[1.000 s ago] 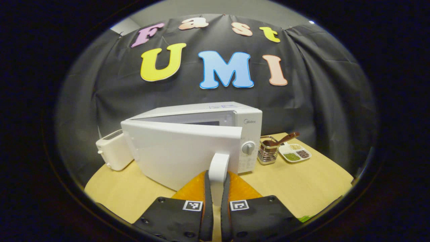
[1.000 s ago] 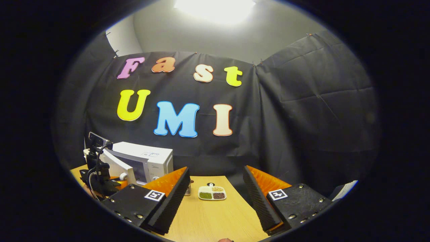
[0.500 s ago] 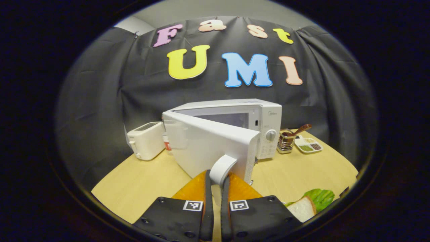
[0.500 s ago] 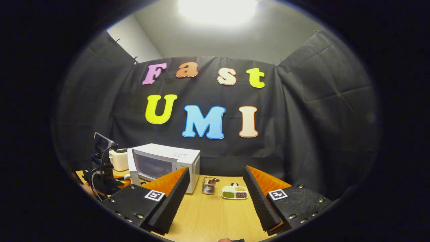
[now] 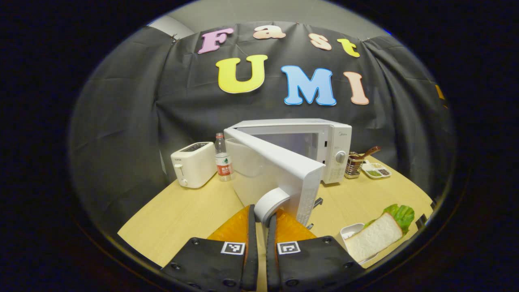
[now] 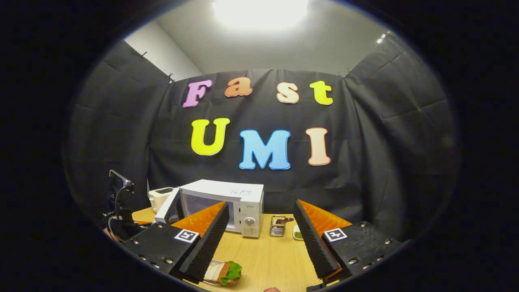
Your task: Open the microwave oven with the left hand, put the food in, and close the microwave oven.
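The white box-shaped microwave oven (image 5: 300,142) stands on the pale wooden counter (image 5: 182,211), its door (image 5: 279,172) swung half open. The left hand-held gripper (image 5: 260,219) is clamped on the door's round white handle (image 5: 271,205). A sandwich of white bread and green lettuce (image 5: 379,233), apparently in a white tray, lies near its right. The right hand-held gripper (image 6: 259,231) hangs spread wide above the sandwich (image 6: 225,271).

— How was the light from where I held the tongs?

— One ceiling lamp (image 6: 259,10) blew out to pure white glare in the right gripper view. The wall (image 6: 385,162) stayed dim, its folds barely lit.

— And the table (image 5: 182,215)?

— Evenly bright, with soft shadows under the microwave (image 5: 300,142) door. My fisheye lenses bent straight lines near the rims. Nothing looked motion-blurred; the toaster (image 5: 194,164) was crisp.
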Motion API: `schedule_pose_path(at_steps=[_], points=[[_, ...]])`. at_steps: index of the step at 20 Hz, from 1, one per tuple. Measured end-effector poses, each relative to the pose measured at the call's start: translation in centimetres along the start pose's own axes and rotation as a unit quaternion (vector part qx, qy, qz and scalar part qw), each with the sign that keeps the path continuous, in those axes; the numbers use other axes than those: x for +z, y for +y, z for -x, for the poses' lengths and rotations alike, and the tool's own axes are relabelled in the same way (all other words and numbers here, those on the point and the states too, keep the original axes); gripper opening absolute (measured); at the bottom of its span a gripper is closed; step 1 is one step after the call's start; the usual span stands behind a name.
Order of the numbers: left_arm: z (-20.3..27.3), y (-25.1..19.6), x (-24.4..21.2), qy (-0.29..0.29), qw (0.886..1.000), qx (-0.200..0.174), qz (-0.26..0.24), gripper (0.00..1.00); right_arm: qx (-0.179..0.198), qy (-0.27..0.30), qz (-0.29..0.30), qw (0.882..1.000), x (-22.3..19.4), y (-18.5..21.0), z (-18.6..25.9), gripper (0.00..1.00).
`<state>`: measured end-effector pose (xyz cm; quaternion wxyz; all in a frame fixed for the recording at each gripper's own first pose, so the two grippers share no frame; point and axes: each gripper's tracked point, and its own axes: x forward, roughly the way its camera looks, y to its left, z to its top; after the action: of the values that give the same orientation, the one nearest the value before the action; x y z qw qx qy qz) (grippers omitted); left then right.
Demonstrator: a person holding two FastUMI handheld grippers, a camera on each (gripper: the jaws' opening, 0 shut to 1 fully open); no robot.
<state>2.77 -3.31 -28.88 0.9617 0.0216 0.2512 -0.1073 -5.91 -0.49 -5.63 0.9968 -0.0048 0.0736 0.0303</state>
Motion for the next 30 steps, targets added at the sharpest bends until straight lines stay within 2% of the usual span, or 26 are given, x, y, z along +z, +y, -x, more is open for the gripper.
schedule_pose_path(at_steps=[4,6,7,10,15,19,20,21,22,23,28,29,30], points=[[0.6,2.8,-0.3,0.0,1.0,-0.019,-0.001,0.15,-0.015,0.001,0.0,1.0,0.2,3.3,0.2,0.96],[0.8,3.8,-0.6,0.002,0.999,-0.034,0.006,0.17,-0.021,0.003,-0.003,1.0,0.1,4.9,0.4,0.96],[1.0,4.4,-0.6,0.002,0.999,-0.04,0.007,0.15,-0.024,0.005,-0.006,1.0,-0.1,5.6,0.5,0.96],[1.2,6.3,-0.9,-0.005,0.999,-0.051,-0.006,0.17,-0.036,0.009,-0.013,0.999,-0.4,7.8,0.6,0.96],[1.7,10.8,-1.3,-0.013,0.999,-0.04,-0.001,0.15,-0.054,0.017,-0.001,0.998,-1.1,10.2,0.7,0.96],[2.1,13.2,-1.9,-0.006,0.999,-0.031,0.031,0.15,-0.043,0.038,0.015,0.998,-2.4,11.0,0.1,0.96],[2.7,13.5,-2.1,-0.008,0.999,-0.026,0.042,0.2,-0.039,0.048,0.013,0.998,-2.9,10.9,-0.2,0.96],[3.6,14.1,-1.8,-0.018,0.999,-0.015,0.047,0.19,-0.034,0.057,0.01,0.998,-3.5,10.8,-0.4,0.96],[4.5,14.5,-1.6,-0.025,0.999,-0.004,0.048,0.22,-0.026,0.067,0.004,0.997,-4.0,10.8,-0.6,0.96],[5.2,14.8,-1.1,-0.031,0.998,0.007,0.048,0.3,-0.019,0.079,0.0,0.997,-4.6,10.6,-1.0,0.96],[10.3,16.0,3.5,-0.082,0.994,0.058,0.045,0.98,0.03,0.179,-0.015,0.983,-9.8,9.4,-2.5,0.96],[11.4,15.8,4.9,-0.096,0.992,0.066,0.041,1.0,0.039,0.199,-0.027,0.979,-11.1,8.9,-2.7,0.96],[12.4,15.4,6.3,-0.11,0.991,0.072,0.035,0.96,0.043,0.217,-0.042,0.974,-12.2,8.4,-2.9,0.96]])
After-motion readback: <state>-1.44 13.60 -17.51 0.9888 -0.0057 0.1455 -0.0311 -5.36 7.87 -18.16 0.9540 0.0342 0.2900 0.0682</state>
